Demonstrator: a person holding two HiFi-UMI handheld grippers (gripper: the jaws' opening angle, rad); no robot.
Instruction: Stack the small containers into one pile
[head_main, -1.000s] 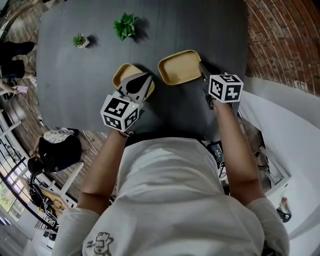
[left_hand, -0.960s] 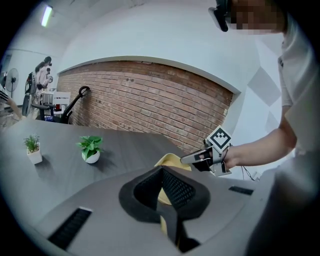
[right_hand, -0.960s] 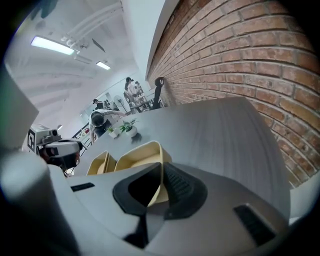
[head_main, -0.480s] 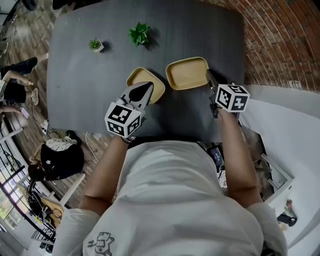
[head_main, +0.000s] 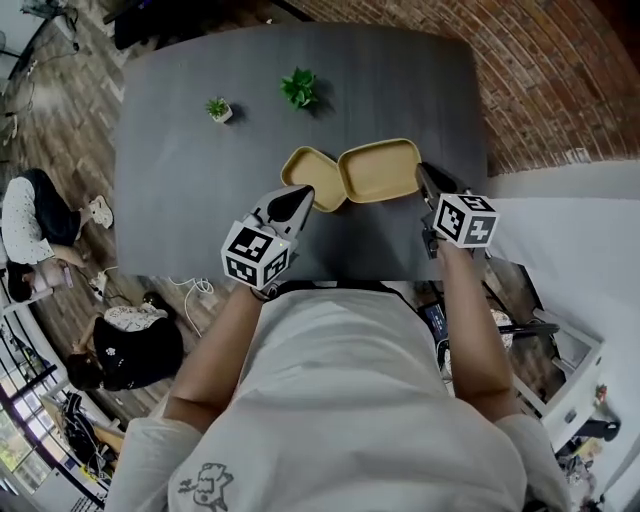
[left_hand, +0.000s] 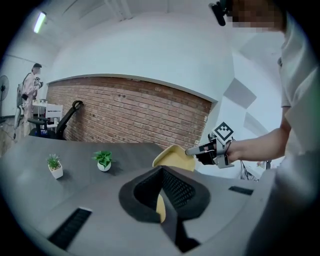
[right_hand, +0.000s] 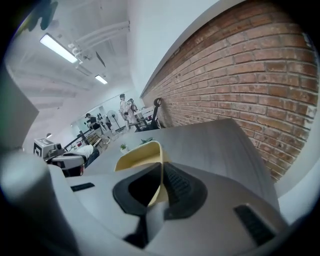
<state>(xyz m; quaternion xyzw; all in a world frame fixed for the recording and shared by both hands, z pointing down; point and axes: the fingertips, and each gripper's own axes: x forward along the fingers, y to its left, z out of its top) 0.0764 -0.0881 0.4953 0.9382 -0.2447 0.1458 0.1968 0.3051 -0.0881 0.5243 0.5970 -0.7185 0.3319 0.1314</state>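
Small tan tray (head_main: 310, 178): over the near half of the grey table (head_main: 190, 200); my left gripper (head_main: 296, 200) has its jaws closed on the rim.
Larger tan tray (head_main: 380, 170): over the table's near right, beside the small one; my right gripper (head_main: 424, 180) clamps its wall.
White-potted plant (head_main: 217, 108), leafy plant (head_main: 300, 88): on the table's far side.

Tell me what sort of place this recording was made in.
Probably an open-plan office or lab: a large dark grey table beside a red brick wall, ceiling strip lights, and people standing further back.
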